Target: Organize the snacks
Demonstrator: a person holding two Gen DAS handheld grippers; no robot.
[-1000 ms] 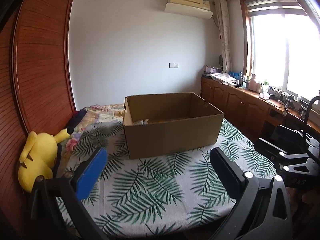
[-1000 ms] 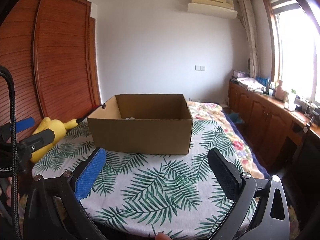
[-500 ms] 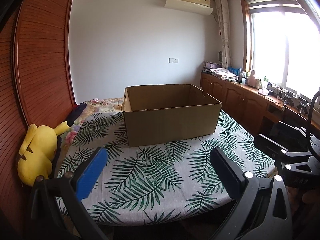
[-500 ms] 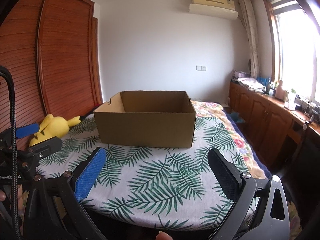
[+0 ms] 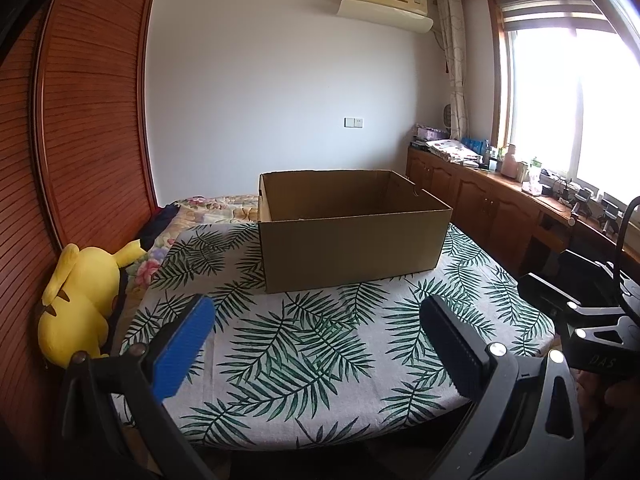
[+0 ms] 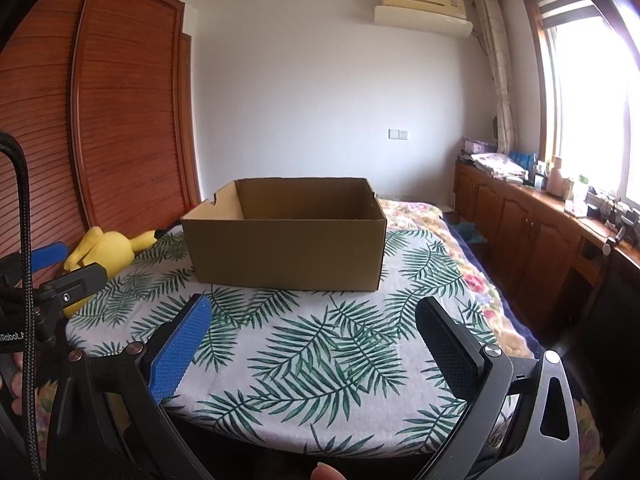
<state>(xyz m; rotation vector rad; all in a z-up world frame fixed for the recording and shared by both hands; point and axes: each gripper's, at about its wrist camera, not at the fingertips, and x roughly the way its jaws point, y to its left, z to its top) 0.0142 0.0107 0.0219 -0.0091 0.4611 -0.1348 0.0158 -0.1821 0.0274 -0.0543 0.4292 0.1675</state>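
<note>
An open brown cardboard box (image 5: 352,248) stands on a table with a palm-leaf cloth (image 5: 320,344); it also shows in the right wrist view (image 6: 288,252). Its inside is hidden from this low angle, and no snacks show. My left gripper (image 5: 316,328) is open and empty, held back at the table's near edge. My right gripper (image 6: 312,328) is open and empty, also near the front edge. The right gripper shows at the right of the left wrist view (image 5: 592,316), and the left gripper at the left of the right wrist view (image 6: 60,276).
A yellow plush toy (image 5: 80,296) lies at the table's left, against a wooden wardrobe (image 5: 80,140). A floral bed (image 6: 420,216) lies behind the table. Wooden cabinets (image 5: 500,208) with clutter run under the window on the right.
Both grippers have pulled back and dropped lower. The box looks farther away, and its contents no longer show over the rim.
</note>
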